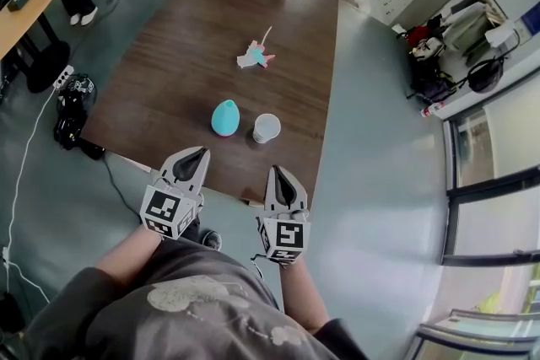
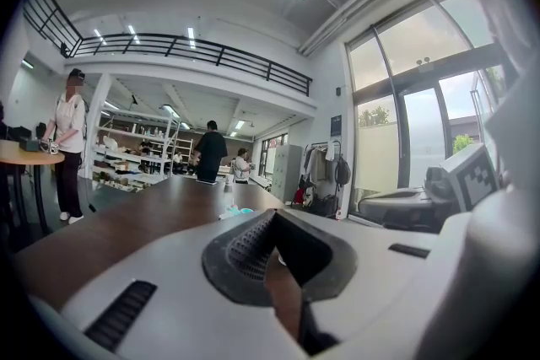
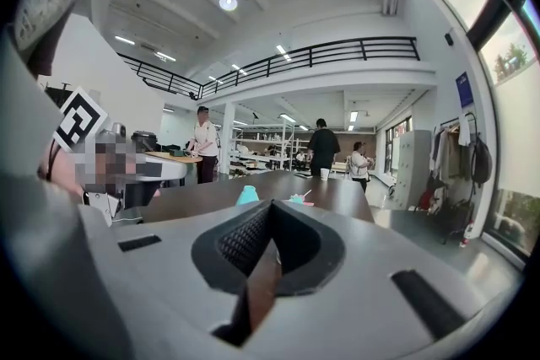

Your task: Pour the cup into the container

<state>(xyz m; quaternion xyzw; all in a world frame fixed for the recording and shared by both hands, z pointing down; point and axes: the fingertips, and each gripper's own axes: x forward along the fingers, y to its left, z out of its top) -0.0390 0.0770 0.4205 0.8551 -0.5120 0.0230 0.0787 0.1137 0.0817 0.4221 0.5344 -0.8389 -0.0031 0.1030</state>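
Both claws, left gripper (image 1: 202,153) and right gripper (image 1: 277,173), are hanging pressed together, pinching nothing, at lower middle. The white cup (image 1: 267,128) is sitting upright mid-frame just right of the teal container (image 1: 224,117), probably so pouring's a short tip.

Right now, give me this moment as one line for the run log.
pour: not begun | left gripper: shut, empty | right gripper: shut, empty | white cup: upright on table, beside teal container, untouched

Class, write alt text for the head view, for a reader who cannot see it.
A person holds the left gripper and the right gripper, both shut and empty, at the near edge of a brown table. Just beyond them stand a teal container and a white cup, close together but apart.
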